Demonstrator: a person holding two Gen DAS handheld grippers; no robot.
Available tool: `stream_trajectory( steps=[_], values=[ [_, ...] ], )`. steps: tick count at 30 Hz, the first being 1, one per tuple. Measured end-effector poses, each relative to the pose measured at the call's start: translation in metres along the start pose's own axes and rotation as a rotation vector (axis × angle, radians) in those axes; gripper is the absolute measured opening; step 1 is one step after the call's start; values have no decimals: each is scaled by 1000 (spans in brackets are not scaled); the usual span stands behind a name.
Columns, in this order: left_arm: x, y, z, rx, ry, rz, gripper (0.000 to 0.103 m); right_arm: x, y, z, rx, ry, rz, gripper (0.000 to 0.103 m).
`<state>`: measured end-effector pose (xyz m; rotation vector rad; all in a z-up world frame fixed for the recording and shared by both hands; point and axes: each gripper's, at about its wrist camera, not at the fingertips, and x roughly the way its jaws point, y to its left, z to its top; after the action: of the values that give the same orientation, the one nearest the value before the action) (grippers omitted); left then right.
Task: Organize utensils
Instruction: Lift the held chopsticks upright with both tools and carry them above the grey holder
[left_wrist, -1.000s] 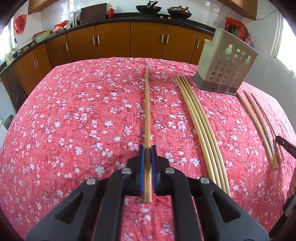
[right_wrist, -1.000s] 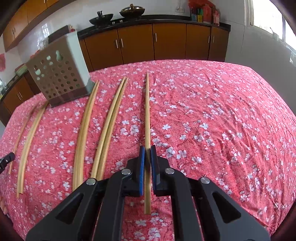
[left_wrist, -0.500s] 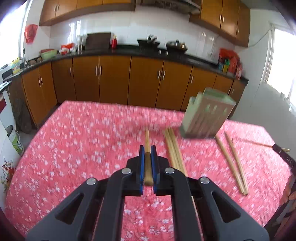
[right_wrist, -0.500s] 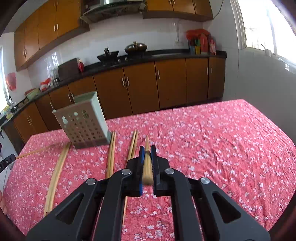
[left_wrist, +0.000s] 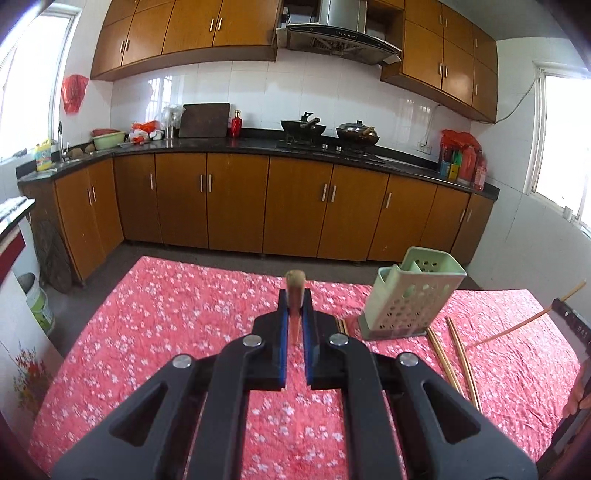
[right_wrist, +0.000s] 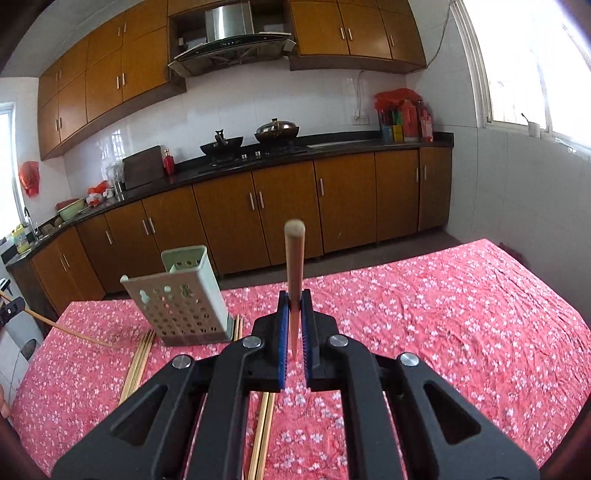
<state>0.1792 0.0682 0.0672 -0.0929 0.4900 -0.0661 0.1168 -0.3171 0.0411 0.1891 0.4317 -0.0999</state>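
Left hand-held gripper (left_wrist: 295, 308) pinching one chopstick (left_wrist: 294, 286), right hand-held gripper (right_wrist: 294, 310) pinching another chopstick (right_wrist: 294, 258), green holder (right_wrist: 181, 295) near counter's (right_wrist: 461, 314) far edge

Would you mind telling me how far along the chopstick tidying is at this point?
Done: nothing that shows; no chopstick sticks out of the green holder. In hand: the left hand-held gripper is shut on one chopstick, and the right hand-held gripper is shut on another chopstick, both raised above the table. Left: both held ones and the loose chopsticks on the floral cloth beside the holder.
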Motion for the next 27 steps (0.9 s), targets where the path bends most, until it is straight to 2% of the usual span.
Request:
stream_trajectory(
  steps=[4,10,16,19,22,27],
  values=[
    [-4,-5,26,-3,-50,-1,8,-4,5,29,11,-59,14,7],
    [-18,-25,76,-24,-162,-46,8,-20,27,84,39,-215,93,7],
    [-25,-55,119,-42,-275,-96,8,-17,55,111,44,-320,164,7],
    [-18,-70,130,-60,-297,-132,8,-2,70,113,24,-327,189,7],
    [-5,-80,130,-71,-287,-163,8,13,77,108,9,-308,200,7],
    [31,-95,118,-77,-217,-193,8,37,80,93,5,-233,203,7]
  ],
)
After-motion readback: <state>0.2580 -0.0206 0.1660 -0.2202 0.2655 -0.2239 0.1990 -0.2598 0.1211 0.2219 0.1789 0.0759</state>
